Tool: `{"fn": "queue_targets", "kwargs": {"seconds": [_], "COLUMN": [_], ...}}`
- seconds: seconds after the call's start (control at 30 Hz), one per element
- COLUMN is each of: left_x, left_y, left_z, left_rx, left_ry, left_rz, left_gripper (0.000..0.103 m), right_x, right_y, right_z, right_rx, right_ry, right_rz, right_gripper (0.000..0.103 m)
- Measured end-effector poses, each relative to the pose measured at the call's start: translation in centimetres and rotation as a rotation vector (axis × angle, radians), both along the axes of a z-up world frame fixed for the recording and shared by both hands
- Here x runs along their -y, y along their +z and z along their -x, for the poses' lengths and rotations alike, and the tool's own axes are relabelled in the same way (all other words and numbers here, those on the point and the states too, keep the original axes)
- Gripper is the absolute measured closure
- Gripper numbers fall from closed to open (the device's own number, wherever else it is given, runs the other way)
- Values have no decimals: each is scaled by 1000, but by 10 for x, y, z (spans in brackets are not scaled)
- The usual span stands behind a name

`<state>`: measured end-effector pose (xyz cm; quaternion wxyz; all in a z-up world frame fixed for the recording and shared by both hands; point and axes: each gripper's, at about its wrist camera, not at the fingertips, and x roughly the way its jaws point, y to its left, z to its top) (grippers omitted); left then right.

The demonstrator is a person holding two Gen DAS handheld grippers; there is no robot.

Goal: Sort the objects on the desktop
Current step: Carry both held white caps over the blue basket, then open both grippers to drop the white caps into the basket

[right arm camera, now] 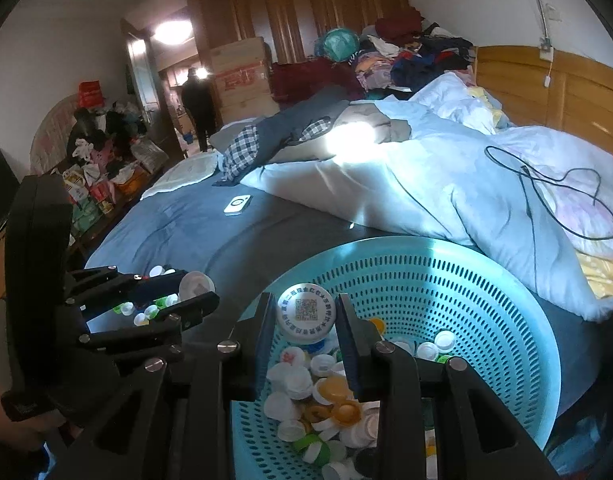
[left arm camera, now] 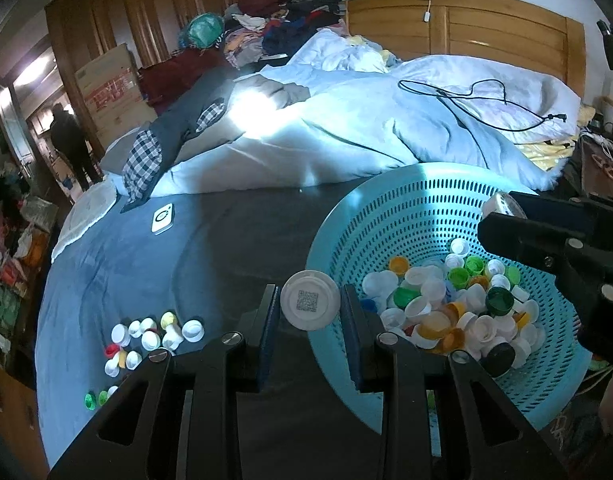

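Observation:
A turquoise perforated basket (left arm camera: 390,216) (right arm camera: 486,292) on the bed holds many white, green, yellow and dark bottle caps (left arm camera: 458,312) (right arm camera: 318,396). My left gripper (left arm camera: 310,308) is shut on a white cap with a QR code (left arm camera: 310,300), held just left of the basket rim. My right gripper (right arm camera: 306,316) is shut on another white QR-code cap (right arm camera: 306,312) above the caps in the basket. The left gripper also shows in the right wrist view (right arm camera: 186,296), the right gripper in the left wrist view (left arm camera: 494,216). A pile of mostly white caps (left arm camera: 146,336) lies on the blue sheet at the left.
A white device (left arm camera: 162,218) (right arm camera: 237,204) lies on the blue sheet (left arm camera: 126,260). A rumpled pale duvet (left arm camera: 346,128) with a black cable (left arm camera: 466,100) fills the far bed. Clothes pile against the wardrobe. A person (left arm camera: 70,140) stands in the doorway.

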<state>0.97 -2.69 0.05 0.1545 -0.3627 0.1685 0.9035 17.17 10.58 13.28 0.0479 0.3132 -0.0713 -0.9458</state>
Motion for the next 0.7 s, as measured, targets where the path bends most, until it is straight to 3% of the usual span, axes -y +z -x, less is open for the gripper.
{"fn": "queue_targets", "kwargs": {"seconds": [0.27, 0.7], "left_x": [-16, -36], "left_y": [-7, -19], "left_z": [4, 6], "left_rx": [22, 92], "left_ry": [-24, -77], "left_rz": [12, -38], "left_gripper": [77, 77], "right_x": [-10, -26], "right_y": [-3, -13], "right_z": [-2, -9], "right_rx": [6, 32], "right_ry": [-23, -63], "right_rz": [9, 17], "right_gripper": [70, 70]}}
